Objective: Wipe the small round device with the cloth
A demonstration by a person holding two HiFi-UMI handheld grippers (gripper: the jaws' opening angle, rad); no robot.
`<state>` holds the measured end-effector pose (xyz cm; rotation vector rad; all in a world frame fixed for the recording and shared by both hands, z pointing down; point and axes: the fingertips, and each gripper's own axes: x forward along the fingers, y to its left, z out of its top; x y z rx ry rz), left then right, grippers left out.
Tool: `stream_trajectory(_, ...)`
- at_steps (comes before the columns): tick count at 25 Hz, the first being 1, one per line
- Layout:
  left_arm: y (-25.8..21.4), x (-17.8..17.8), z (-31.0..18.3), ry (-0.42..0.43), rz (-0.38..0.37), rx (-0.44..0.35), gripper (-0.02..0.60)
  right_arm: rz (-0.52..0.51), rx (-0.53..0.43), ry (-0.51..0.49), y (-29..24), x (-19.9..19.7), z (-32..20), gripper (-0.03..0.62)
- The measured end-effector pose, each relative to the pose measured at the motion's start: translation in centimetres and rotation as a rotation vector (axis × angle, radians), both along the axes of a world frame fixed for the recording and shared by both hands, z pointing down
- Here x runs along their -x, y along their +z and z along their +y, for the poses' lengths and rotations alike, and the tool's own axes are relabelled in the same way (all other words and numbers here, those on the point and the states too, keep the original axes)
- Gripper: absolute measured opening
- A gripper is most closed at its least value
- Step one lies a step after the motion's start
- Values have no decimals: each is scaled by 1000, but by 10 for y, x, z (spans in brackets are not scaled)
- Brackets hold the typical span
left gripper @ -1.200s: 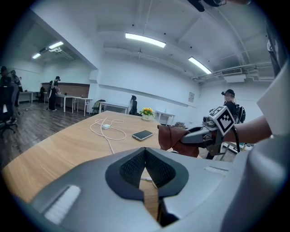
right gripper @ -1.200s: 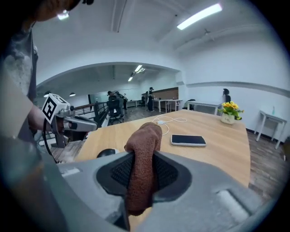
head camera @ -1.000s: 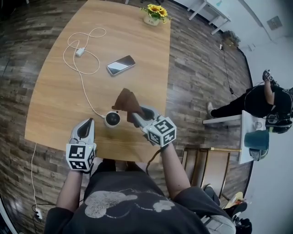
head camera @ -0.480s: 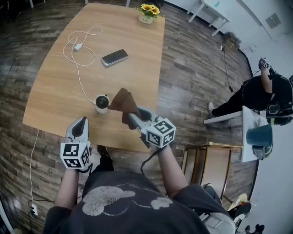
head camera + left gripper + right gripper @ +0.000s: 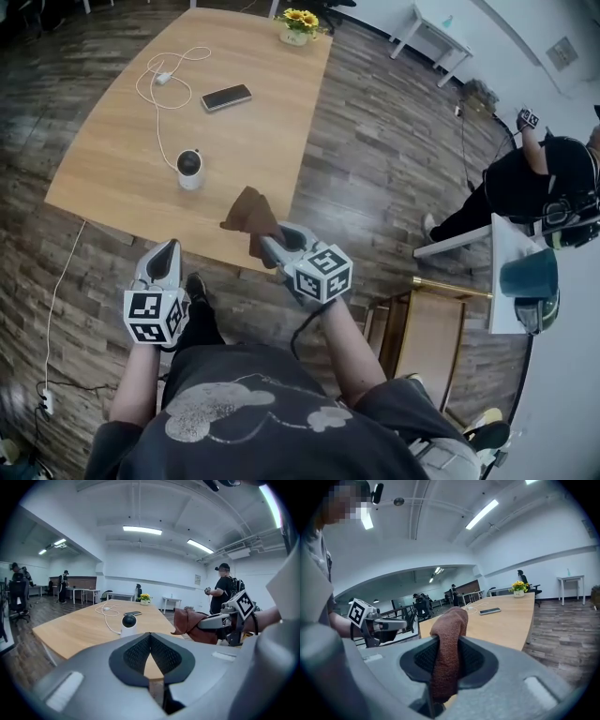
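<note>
The small round device [image 5: 189,167], white with a dark dome top, stands on the wooden table [image 5: 112,150] with a white cable [image 5: 159,131] running to it; the left gripper view shows it too [image 5: 129,623]. My right gripper [image 5: 267,246] is shut on a brown cloth [image 5: 248,214], held over the table's near edge, well short of the device. The cloth [image 5: 447,653] fills its jaws in the right gripper view. My left gripper [image 5: 165,260] is shut and empty, held off the table's near edge, over the floor.
A phone [image 5: 226,97], a charger on the white cable [image 5: 163,79] and a sunflower pot [image 5: 298,25] lie further along the table. A seated person [image 5: 534,187] and a side table with a teal cup [image 5: 527,274] are at the right. Wooden floor surrounds the table.
Both grippers have drawn back from the device toward the table's near edge. The device, close to the cloth a second ago, now stands well clear of it. The cloth stays gripped.
</note>
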<state>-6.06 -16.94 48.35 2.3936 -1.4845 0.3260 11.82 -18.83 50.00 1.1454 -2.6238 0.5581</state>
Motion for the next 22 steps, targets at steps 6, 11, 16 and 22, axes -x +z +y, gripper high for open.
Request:
stream_trajectory(6,6,-25,59,4,-26,47,18,14,47,-44,22,-7,47,80)
stream_trajectory(11,-3,-38,77,25,-34,39,18,-26,70,4,24,-21,70,80)
stream_trajectory(16,-8,-49,87,66,-6,23,18,-23,67,42,21,-30,89,80)
stream_trajectory(22,-16,-56,109,113,16,-6,18,-33,66,96,17,-33,118,80)
